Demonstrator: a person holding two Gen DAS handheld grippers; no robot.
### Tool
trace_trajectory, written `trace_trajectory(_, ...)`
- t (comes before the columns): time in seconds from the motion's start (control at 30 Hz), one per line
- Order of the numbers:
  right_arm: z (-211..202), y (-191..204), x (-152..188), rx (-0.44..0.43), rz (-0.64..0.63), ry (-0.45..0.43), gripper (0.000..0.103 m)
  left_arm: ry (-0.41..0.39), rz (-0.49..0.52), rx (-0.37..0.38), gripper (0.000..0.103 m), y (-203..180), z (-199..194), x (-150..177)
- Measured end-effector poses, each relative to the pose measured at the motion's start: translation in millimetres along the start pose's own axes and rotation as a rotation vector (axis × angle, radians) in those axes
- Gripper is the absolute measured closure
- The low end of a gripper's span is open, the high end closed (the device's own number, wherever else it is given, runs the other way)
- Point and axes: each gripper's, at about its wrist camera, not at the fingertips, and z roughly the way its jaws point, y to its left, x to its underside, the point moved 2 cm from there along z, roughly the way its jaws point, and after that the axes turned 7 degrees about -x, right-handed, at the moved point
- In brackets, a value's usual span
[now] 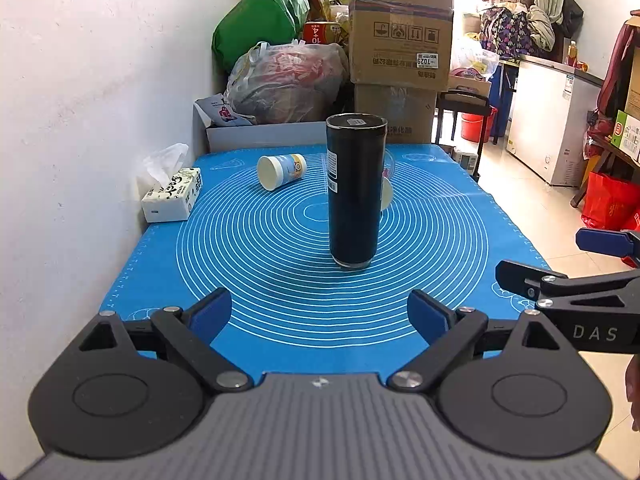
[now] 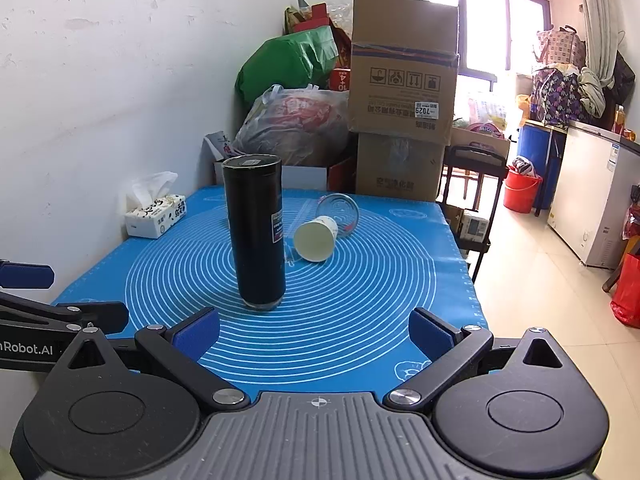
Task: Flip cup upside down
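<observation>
A tall black cup (image 1: 355, 192) stands upright on the blue mat (image 1: 248, 264), its flat labelled end up; it also shows in the right wrist view (image 2: 256, 232). My left gripper (image 1: 320, 316) is open and empty, in front of the cup and apart from it. My right gripper (image 2: 316, 334) is open and empty, in front of the cup and slightly to its right. A paper cup (image 1: 280, 170) lies on its side behind the black cup. Another paper cup (image 2: 316, 238) and a clear glass (image 2: 340, 210) lie on their sides to its right.
A tissue box (image 1: 172, 196) sits at the mat's left edge against the white wall. Cardboard boxes (image 1: 400, 40) and plastic bags (image 1: 284, 80) are piled behind the table. The right gripper (image 1: 592, 280) shows at the left wrist view's right edge. The floor drops off to the right.
</observation>
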Motion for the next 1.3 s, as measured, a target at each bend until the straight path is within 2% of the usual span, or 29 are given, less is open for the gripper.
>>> trace_trajectory(1.3,-5.4,-3.1,1.9,-0.008,0.01,-0.006,0.0,0.01,0.0,0.002,0.009,1.1,-11.0,-2.9)
